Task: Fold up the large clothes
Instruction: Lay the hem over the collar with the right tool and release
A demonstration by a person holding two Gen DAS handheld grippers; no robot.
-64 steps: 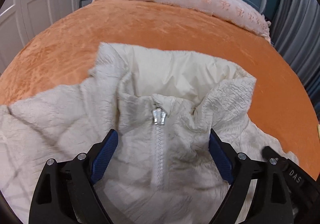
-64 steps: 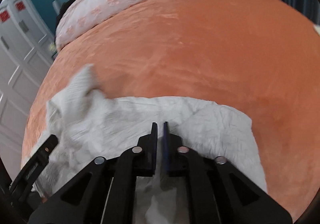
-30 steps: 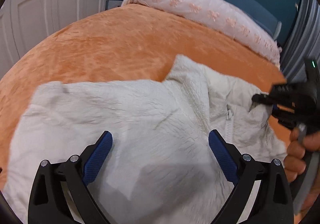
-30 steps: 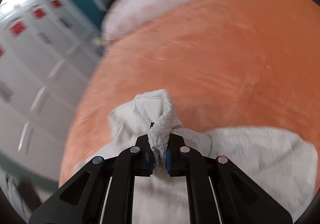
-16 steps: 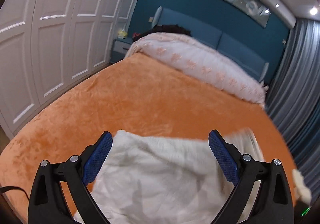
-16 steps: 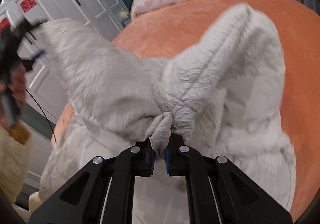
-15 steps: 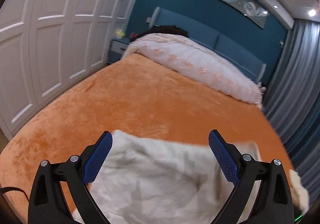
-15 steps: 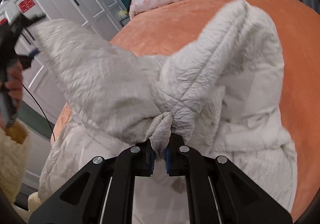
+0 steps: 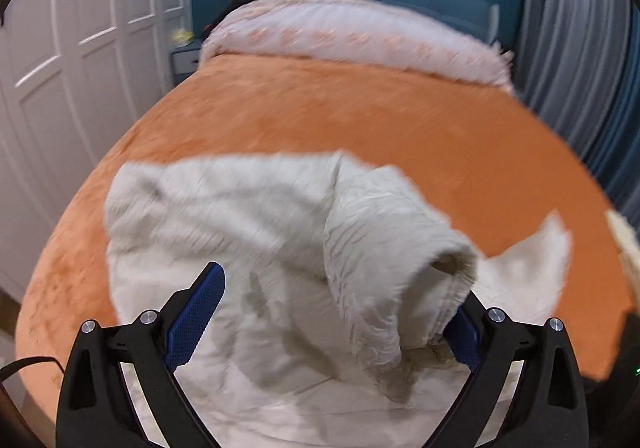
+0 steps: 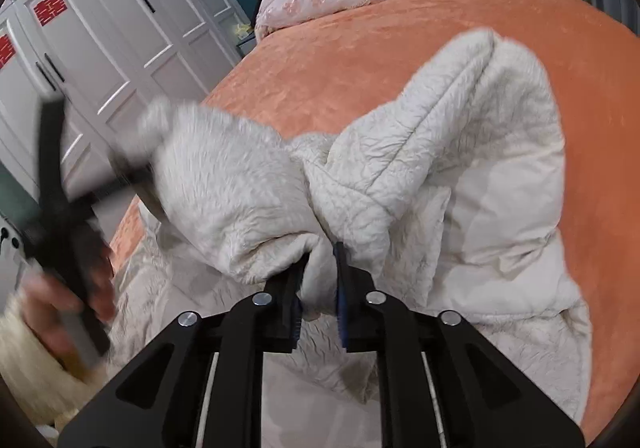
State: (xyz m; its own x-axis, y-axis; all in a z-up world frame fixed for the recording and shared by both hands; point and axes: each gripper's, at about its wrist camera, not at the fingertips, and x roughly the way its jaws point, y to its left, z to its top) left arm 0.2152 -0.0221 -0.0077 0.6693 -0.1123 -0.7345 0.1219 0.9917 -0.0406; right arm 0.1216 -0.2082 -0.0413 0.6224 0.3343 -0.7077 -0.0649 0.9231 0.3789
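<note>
Through the left wrist camera I see my left gripper [image 9: 336,312] with its blue pads spread wide, gripping nothing, above the cream padded jacket [image 9: 248,240] that lies bunched on the orange bedspread [image 9: 360,119]; a sleeve cuff [image 9: 448,288] brushes the right pad. Through the right wrist camera my right gripper [image 10: 319,284] is opening, a fold of jacket [image 10: 420,167] between its pads but no longer pinched.
</note>
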